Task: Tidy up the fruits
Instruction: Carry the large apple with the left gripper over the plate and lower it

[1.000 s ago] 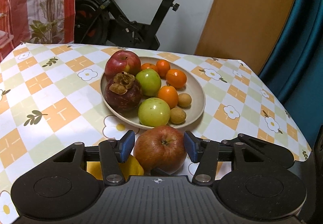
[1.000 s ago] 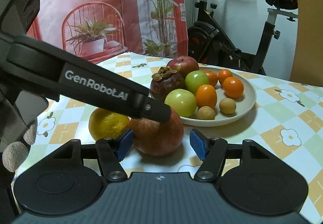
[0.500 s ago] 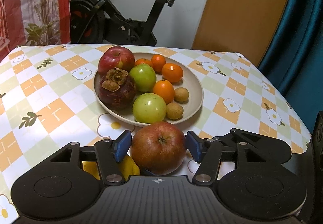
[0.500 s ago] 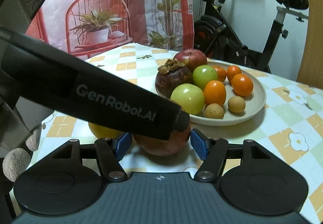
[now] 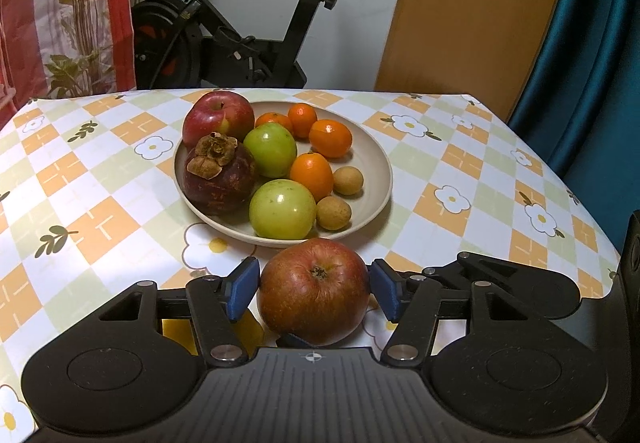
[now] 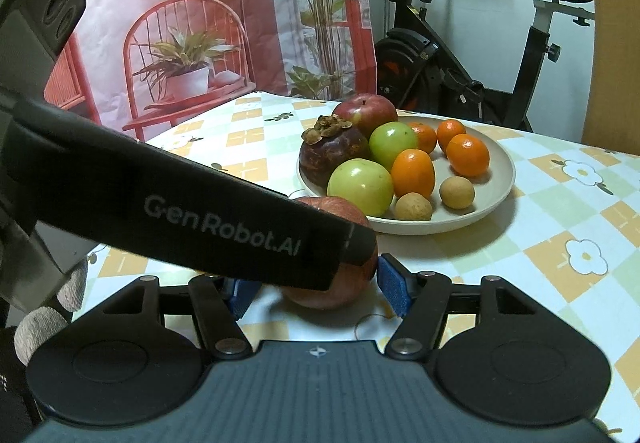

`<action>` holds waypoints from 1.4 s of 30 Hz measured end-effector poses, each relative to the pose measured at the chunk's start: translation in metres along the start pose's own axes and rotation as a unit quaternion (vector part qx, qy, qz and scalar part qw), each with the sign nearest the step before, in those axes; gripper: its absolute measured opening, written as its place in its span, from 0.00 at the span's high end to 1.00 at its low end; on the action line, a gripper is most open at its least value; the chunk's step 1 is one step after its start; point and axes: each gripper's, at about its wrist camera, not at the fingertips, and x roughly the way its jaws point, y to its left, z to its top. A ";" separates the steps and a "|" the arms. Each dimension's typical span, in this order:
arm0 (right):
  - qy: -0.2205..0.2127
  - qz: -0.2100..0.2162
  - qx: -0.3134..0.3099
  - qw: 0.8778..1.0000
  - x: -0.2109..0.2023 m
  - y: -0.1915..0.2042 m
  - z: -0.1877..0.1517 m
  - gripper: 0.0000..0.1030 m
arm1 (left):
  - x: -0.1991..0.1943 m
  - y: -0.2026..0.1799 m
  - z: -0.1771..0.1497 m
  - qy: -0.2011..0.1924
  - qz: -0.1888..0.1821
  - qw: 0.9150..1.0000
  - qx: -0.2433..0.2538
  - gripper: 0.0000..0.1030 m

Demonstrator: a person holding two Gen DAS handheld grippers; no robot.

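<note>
The jaws of the left gripper [image 5: 313, 289] are spread either side of a reddish apple [image 5: 314, 299] on the table [image 5: 100, 219], just in front of the plate [image 5: 378, 163] of fruit, no pad seen pressing it. The right gripper [image 6: 316, 289] is likewise held spread and empty behind that apple. A grasp appears to be in preparation; closing squarely on the apple and lifting it to the plate's bare side would be called for.

Surface [image 5: 460, 163] covered in smooth, slightly glossy checked vinyl-looking cloth; plate [image 5: 374, 159] matt beige, ceramic-like; red-brown apple [image 5: 314, 301] shiny, waxy skin; mangosteen [image 5: 218, 179] dull, leathery, dry rough calyx; longans [image 5: 334, 212] matt, rough; left tongs [image 5: 314, 293] matt black plastic, blue textured pads [image 5: 242, 291], metal rivets
</note>
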 end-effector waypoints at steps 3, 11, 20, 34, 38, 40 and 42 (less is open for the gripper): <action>0.000 0.000 0.000 1.000 0.000 0.000 0.000 0.36 | -0.001 0.000 0.000 0.000 -0.001 1.000 -0.002 0.39; 0.000 -0.002 0.010 1.000 -0.005 -0.003 -0.002 0.37 | -0.001 -0.005 0.000 0.005 -0.019 1.000 -0.003 0.39; -0.006 -0.010 0.036 0.999 -0.027 -0.015 -0.002 0.37 | -0.006 -0.021 0.008 -0.001 -0.039 0.999 0.010 0.39; -0.013 -0.022 0.064 0.998 -0.043 -0.027 -0.002 0.37 | 0.001 -0.035 0.011 0.004 -0.044 0.999 0.032 0.39; -0.015 -0.024 0.062 0.998 -0.045 -0.027 -0.001 0.37 | -0.001 -0.034 0.014 -0.001 -0.047 0.998 0.029 0.39; -0.017 -0.025 0.060 0.998 -0.045 -0.027 0.002 0.37 | -0.002 -0.035 0.017 -0.005 -0.048 0.998 0.029 0.39; -0.020 -0.026 0.057 0.998 -0.047 -0.027 0.005 0.37 | -0.003 -0.036 0.020 -0.010 -0.049 0.998 0.030 0.39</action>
